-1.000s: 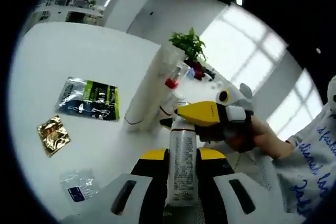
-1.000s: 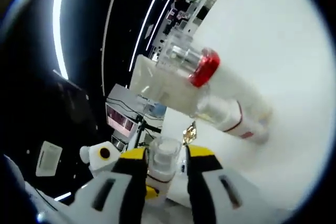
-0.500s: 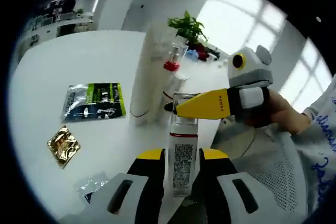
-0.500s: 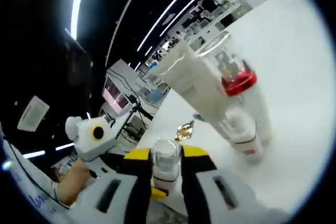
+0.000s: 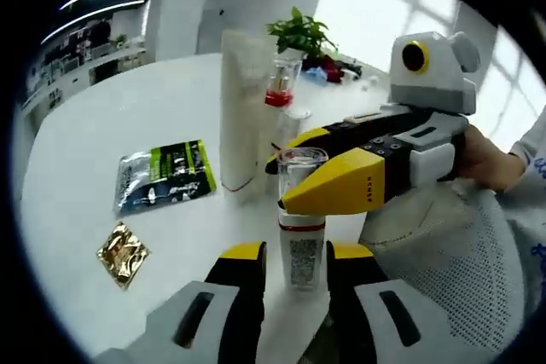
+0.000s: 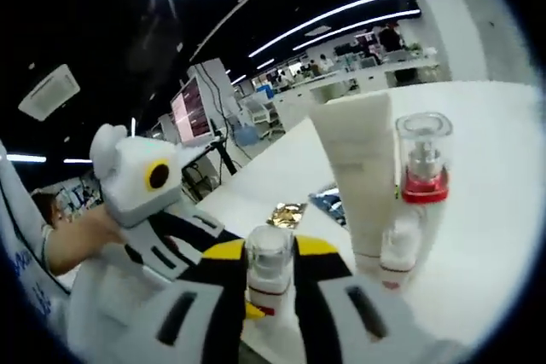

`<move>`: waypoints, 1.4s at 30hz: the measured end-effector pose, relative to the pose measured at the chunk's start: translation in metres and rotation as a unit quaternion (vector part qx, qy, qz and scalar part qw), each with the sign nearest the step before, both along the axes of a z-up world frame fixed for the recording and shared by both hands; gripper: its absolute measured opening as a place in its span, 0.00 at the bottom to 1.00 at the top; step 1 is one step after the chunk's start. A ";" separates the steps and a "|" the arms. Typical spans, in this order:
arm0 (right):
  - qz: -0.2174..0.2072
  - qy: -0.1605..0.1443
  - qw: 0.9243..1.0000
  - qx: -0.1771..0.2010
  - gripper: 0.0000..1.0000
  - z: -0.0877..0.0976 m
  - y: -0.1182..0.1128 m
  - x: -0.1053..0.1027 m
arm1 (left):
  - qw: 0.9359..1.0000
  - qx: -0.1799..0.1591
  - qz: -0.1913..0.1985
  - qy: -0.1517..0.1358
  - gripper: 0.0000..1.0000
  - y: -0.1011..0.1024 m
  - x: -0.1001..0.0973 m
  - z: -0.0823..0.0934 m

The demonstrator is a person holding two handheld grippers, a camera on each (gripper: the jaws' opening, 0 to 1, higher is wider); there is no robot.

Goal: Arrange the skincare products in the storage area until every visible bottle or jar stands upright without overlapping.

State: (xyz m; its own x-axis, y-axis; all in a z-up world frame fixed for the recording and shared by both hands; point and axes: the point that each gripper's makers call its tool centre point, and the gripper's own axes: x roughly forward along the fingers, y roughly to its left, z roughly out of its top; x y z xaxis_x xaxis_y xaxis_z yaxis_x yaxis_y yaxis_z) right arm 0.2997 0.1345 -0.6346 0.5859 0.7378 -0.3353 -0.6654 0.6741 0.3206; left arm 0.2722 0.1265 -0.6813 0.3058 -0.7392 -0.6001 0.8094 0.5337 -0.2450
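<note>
A slim white bottle with a red band and a clear cap stands upright between the jaws of my left gripper, which is shut on its body. My right gripper comes in from the right and is shut on the bottle's clear cap, seen between my right gripper's own yellow-tipped jaws. Just behind stand three upright products close together: a tall white tube, a pump bottle with a red collar and a small white bottle.
A green-and-black sachet and a gold sachet lie flat on the white table, left of the products. A white mesh surface is at the right. A potted plant stands at the far edge. A person's hand holds the right gripper.
The slim bottle has gone from leaning to upright, held by both grippers throughout. Both views have rolled, so the tube and pump bottle now appear vertical.
</note>
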 end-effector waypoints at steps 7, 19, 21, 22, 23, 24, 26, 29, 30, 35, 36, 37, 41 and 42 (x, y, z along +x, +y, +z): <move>0.012 -0.025 0.999 -0.033 0.20 -0.002 0.001 0.000 | 1.000 0.015 -0.005 -0.012 0.18 0.001 0.003 -0.004; 0.047 -0.069 0.991 -0.101 0.20 -0.007 0.009 -0.006 | 0.998 0.058 -0.009 -0.039 0.18 0.005 0.009 -0.017; 0.052 -0.072 0.990 -0.111 0.20 -0.009 0.010 -0.007 | 0.997 0.069 -0.011 -0.043 0.18 0.006 0.010 -0.020; 0.054 -0.077 0.989 -0.115 0.20 -0.009 0.010 -0.008 | 0.996 0.072 -0.011 -0.045 0.18 0.006 0.010 -0.020; 0.058 -0.080 0.988 -0.119 0.20 -0.009 0.012 -0.008 | 0.996 0.074 -0.012 -0.046 0.18 0.006 0.010 -0.021; 0.059 -0.080 0.988 -0.121 0.20 -0.010 0.012 -0.008 | 0.996 0.076 -0.014 -0.045 0.18 0.006 0.010 -0.022; 0.064 -0.081 0.987 -0.124 0.20 -0.011 0.014 -0.009 | 0.996 0.080 -0.018 -0.046 0.18 0.005 0.009 -0.023; 0.067 -0.082 0.987 -0.120 0.21 -0.010 0.015 -0.010 | 0.995 0.085 -0.021 -0.046 0.18 0.005 0.008 -0.025; 0.068 -0.082 0.987 -0.119 0.21 -0.010 0.016 -0.010 | 0.995 0.086 -0.022 -0.046 0.19 0.005 0.008 -0.025; 0.070 -0.081 0.987 -0.119 0.24 -0.011 0.017 -0.011 | 0.994 0.098 -0.022 -0.051 0.24 0.008 0.009 -0.028; 0.072 -0.080 0.987 -0.118 0.26 -0.011 0.017 -0.012 | 0.993 0.100 -0.022 -0.054 0.25 0.008 0.010 -0.029; 0.073 -0.079 0.987 -0.118 0.27 -0.011 0.018 -0.013 | 0.993 0.101 -0.023 -0.054 0.26 0.009 0.010 -0.029; 0.073 -0.081 0.987 -0.118 0.27 -0.010 0.017 -0.015 | 0.992 0.107 -0.020 -0.060 0.26 0.011 0.012 -0.029; 0.072 -0.078 0.987 -0.117 0.27 -0.011 0.016 -0.016 | 0.992 0.108 -0.019 -0.060 0.27 0.013 0.012 -0.029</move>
State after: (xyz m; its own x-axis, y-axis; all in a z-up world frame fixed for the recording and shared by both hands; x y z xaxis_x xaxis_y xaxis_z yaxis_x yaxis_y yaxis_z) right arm 0.2842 0.1509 -0.6454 0.5377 0.7308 -0.4205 -0.7893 0.6117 0.0538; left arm 0.2846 0.1391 -0.7103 0.3585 -0.6099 -0.7068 0.8463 0.5318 -0.0296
